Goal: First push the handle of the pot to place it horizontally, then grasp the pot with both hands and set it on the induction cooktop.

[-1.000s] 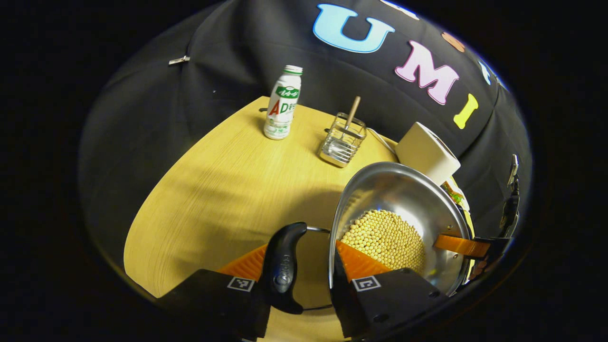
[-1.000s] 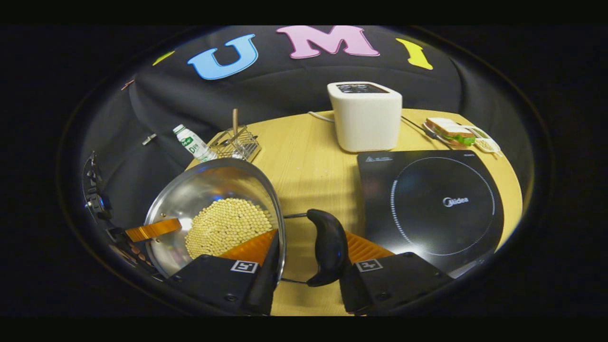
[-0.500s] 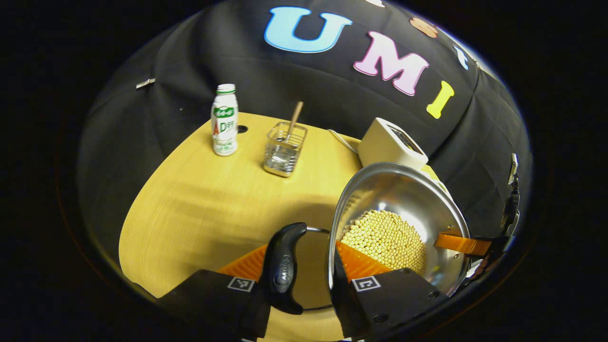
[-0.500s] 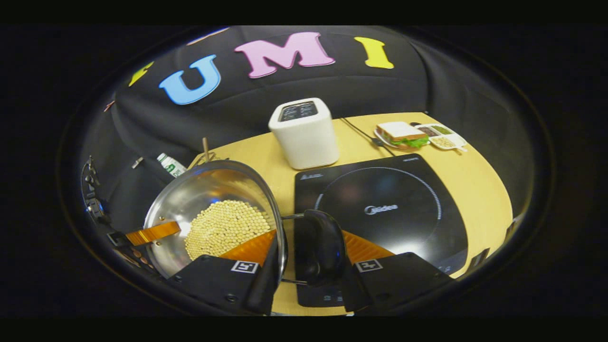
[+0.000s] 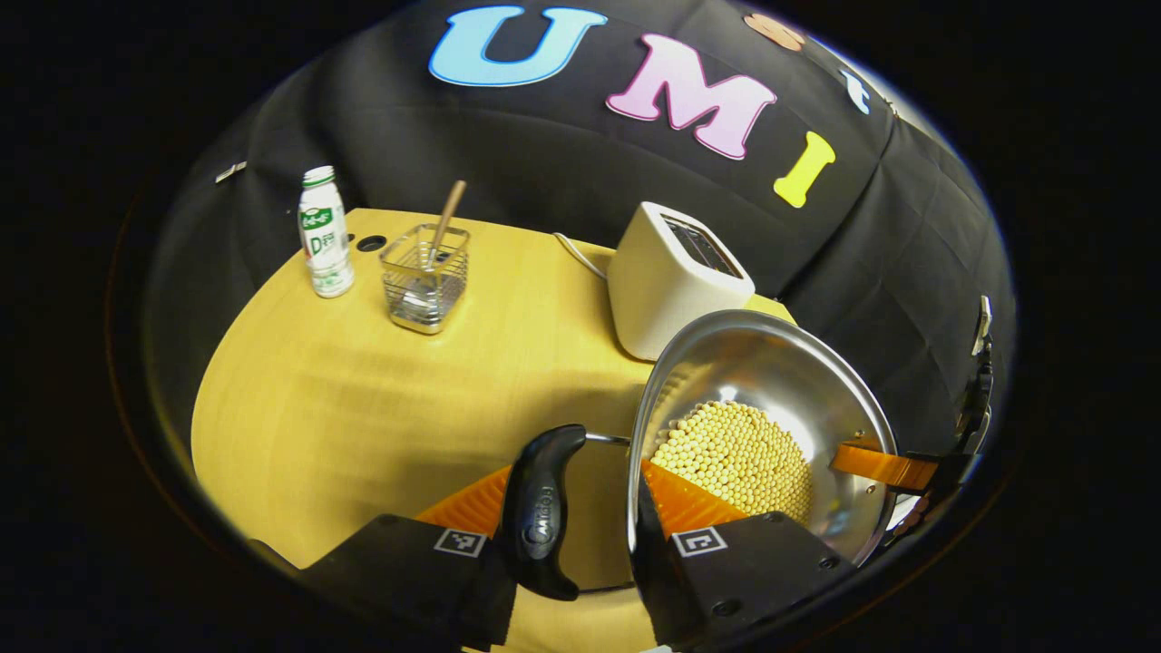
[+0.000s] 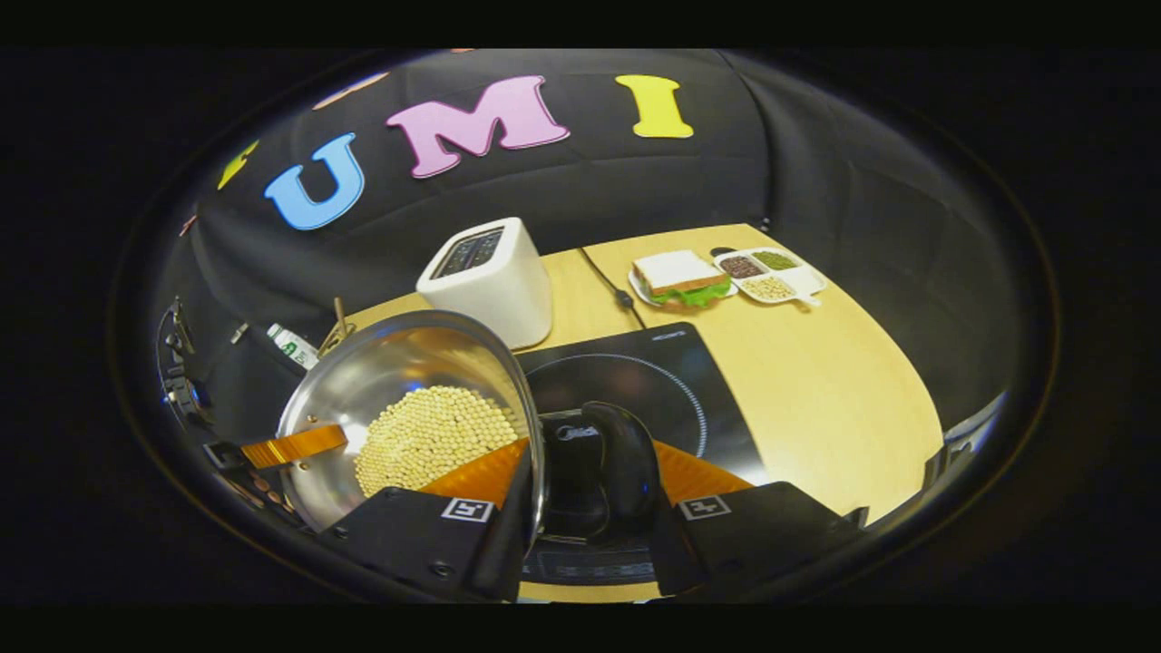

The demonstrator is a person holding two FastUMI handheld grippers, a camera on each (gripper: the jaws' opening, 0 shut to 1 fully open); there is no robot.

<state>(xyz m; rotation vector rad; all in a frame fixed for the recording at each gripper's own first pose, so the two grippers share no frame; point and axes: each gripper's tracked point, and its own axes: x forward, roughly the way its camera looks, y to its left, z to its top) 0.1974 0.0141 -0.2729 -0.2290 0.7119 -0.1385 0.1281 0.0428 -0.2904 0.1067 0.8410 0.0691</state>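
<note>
Left gripper, bottom centre of the left gripper view: I have it clenched on the pot, one finger outside the black loop handle and the other inside the steel wall, so handle and rim are pinched together. The right gripper, bottom centre of the right gripper view, is clamped the same way on the opposite handle. This two-sided hold appears chosen to keep the pot level, since it carries a bed of pale beans that would roll if it tipped. The pot hangs clear of the table, and I judge it partly over the induction cooktop (lowering not yet done). The white toaster stands just behind the cooktop, the nearest obstacle. Upper right are a sandwich plate and a divided dish. Upper left of the left gripper view are a bottle and a wire basket, well apart.
</note>
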